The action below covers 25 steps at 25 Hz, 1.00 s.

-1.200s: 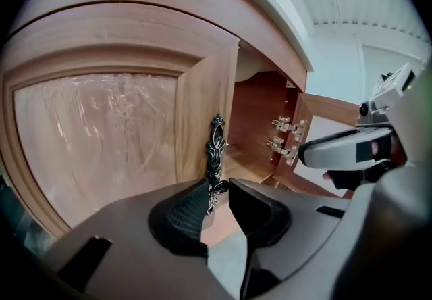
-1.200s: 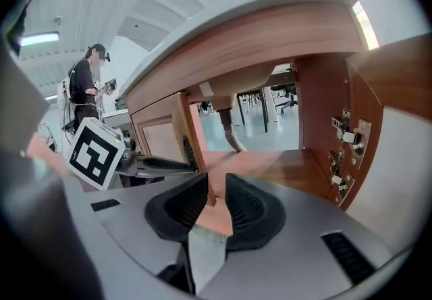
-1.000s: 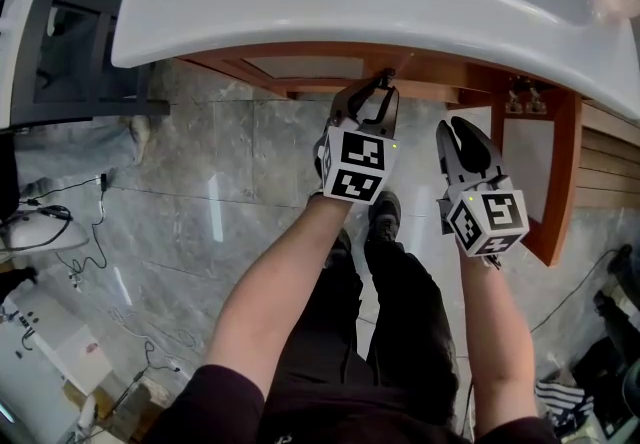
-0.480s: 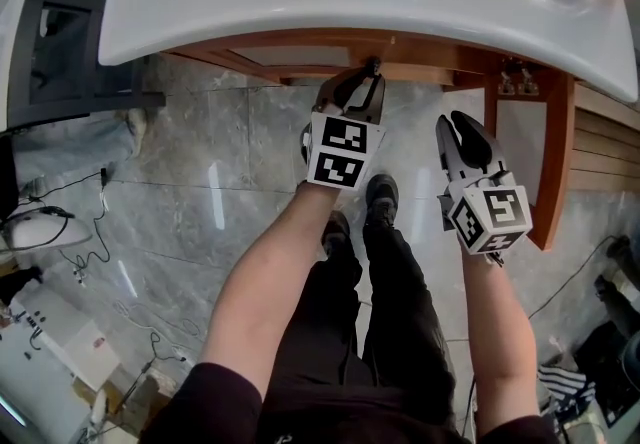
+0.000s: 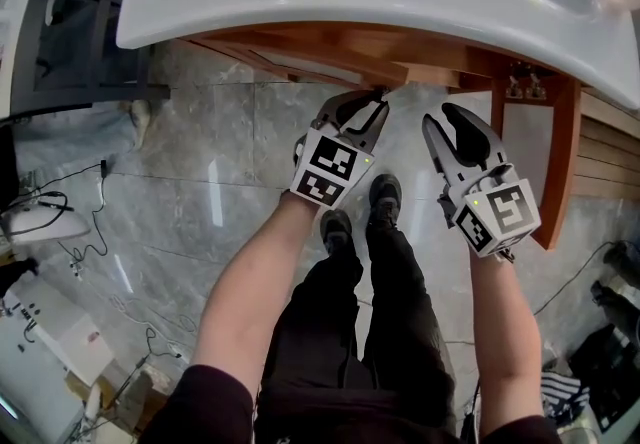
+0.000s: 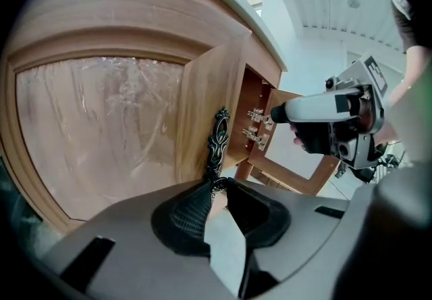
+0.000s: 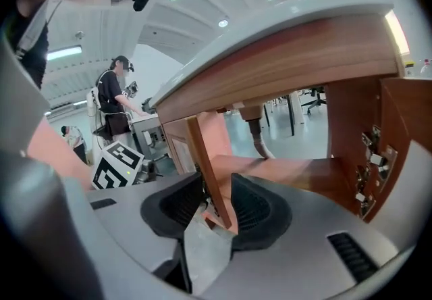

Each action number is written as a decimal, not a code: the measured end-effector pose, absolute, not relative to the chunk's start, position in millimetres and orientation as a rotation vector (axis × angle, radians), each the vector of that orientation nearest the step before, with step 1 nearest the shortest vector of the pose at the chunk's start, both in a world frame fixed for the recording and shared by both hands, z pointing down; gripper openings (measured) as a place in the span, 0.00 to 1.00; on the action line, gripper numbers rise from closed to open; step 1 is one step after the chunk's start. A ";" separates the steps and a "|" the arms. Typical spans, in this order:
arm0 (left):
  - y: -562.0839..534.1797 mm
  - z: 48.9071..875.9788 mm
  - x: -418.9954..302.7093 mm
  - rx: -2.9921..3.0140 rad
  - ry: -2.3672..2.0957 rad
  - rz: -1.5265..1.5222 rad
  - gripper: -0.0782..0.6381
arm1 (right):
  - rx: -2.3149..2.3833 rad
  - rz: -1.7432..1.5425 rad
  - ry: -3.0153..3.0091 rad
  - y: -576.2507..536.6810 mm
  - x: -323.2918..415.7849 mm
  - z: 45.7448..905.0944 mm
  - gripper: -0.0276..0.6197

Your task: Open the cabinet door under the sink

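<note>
Left tongs are clamping the ornate handle of the partly swung cabinet door beneath the overhanging sink. Right tongs, jaws just opening, are straddling that door's edge, with the right-hand door standing open alongside.

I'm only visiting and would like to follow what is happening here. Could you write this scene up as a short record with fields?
setting: white sink above a wooden cabinet
left door: partly open
right door: swung wide open
left gripper: jaws have just been closing, now clamped on the lower end of the left door's ornate metal handle
right gripper: jaws have just been opening, now apart, with the left door's free edge standing between them
</note>
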State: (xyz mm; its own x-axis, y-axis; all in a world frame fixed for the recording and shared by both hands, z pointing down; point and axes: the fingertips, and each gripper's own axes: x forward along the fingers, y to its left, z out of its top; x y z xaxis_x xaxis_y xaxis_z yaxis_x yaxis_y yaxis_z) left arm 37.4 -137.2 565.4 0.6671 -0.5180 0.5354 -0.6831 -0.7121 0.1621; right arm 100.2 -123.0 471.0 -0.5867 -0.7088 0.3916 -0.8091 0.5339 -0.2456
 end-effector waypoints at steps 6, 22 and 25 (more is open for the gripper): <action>-134.9 564.3 37.5 2.593 -0.863 0.662 0.22 | 1.189 0.564 -2.594 -133.0 80.0 459.4 0.28; -139.8 564.7 39.1 2.667 -0.733 0.643 0.21 | 0.959 0.499 -2.652 -160.6 39.1 476.6 0.29; -141.5 564.2 39.9 2.680 -0.734 0.657 0.21 | 0.967 0.423 -2.628 -161.4 36.2 474.9 0.25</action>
State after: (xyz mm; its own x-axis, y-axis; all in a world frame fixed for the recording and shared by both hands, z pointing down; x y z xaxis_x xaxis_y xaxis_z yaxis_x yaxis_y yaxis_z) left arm 39.9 -141.5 564.2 0.7669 -0.4075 0.4958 -0.5374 -0.8301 0.1490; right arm 36.2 -161.4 474.9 -0.7246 -0.5732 0.3826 -0.6643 0.7287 -0.1663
